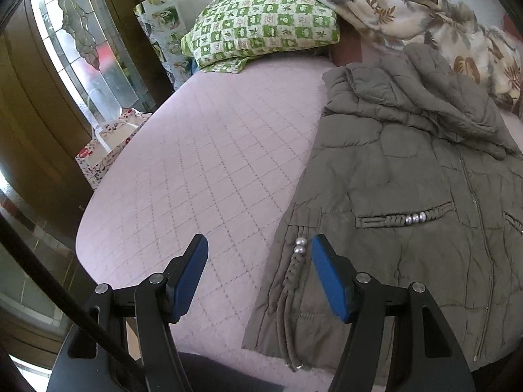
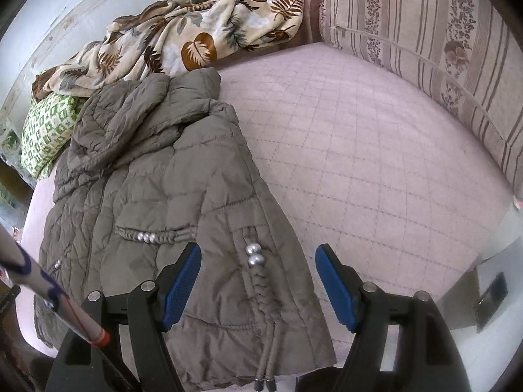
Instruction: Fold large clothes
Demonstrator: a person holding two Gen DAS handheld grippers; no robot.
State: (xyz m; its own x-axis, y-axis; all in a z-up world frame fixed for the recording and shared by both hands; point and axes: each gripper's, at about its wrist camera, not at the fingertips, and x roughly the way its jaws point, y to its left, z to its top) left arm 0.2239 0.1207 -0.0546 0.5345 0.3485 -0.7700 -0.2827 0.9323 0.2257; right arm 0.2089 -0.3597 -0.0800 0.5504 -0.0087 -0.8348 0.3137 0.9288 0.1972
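An olive quilted puffer jacket (image 2: 157, 176) is spread flat on the pink quilted bed (image 2: 376, 150), zipped front up, with its hood toward a leaf-print blanket (image 2: 196, 36) and a green checked pillow (image 1: 261, 29). The left tool (image 1: 260, 245) is held wide apart over the jacket's hem edge (nothing is gripped). The right tool (image 2: 258, 253) is likewise parted and empty, above a beaded drawcord (image 2: 255, 258).

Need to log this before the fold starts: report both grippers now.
Left gripper: open, holding nothing, above the jacket edge.
Right gripper: open, holding nothing, above the jacket's beaded cord.
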